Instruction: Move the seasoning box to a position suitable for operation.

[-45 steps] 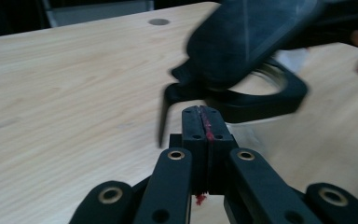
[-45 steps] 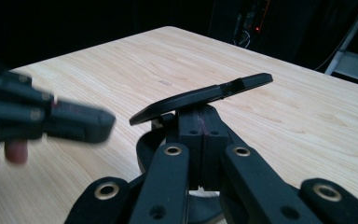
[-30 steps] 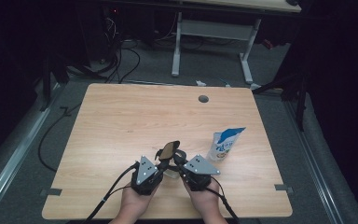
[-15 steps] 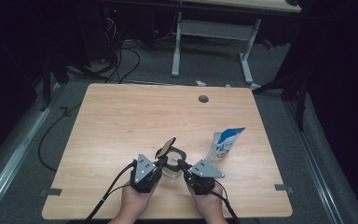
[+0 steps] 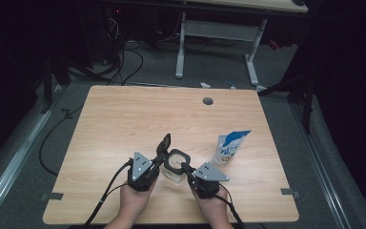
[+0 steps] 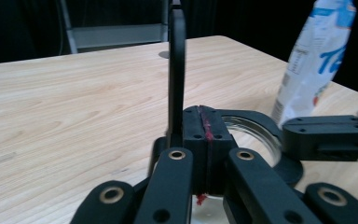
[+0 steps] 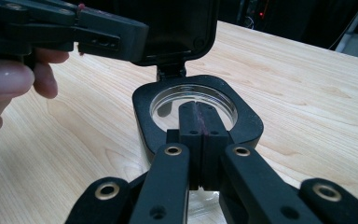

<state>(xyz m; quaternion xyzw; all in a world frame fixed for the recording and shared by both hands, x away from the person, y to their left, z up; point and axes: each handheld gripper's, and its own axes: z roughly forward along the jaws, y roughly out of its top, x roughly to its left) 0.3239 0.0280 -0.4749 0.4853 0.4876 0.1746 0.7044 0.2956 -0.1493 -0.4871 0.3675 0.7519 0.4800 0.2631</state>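
A clear glass jar (image 5: pixel 174 166) with a black squarish rim (image 7: pixel 247 122) stands near the table's front edge. Its hinged black lid (image 5: pixel 164 143) stands upright and looks edge-on in the left gripper view (image 6: pixel 177 70). My left gripper (image 5: pixel 159 160) is shut, and its jaws (image 6: pixel 200 122) lie right against the lid's side with nothing visible between them. My right gripper (image 5: pixel 185 168) is also shut, its tips (image 7: pixel 199 116) resting on the rim's near edge over the jar's mouth. The left gripper (image 7: pixel 135 39) reaches the lid (image 7: pixel 177 23) from the left in the right gripper view.
A white and blue pouch (image 5: pixel 229 147) stands upright just right of the jar, close to the right gripper (image 6: pixel 307 135). A round cable hole (image 5: pixel 208 101) sits near the table's far edge. Beyond the table are another desk's legs (image 5: pixel 180 52) and floor cables.
The lid has swung up from a tilted position to upright, with the left gripper following it. The right gripper has shifted slightly toward the front right, staying at the rim.
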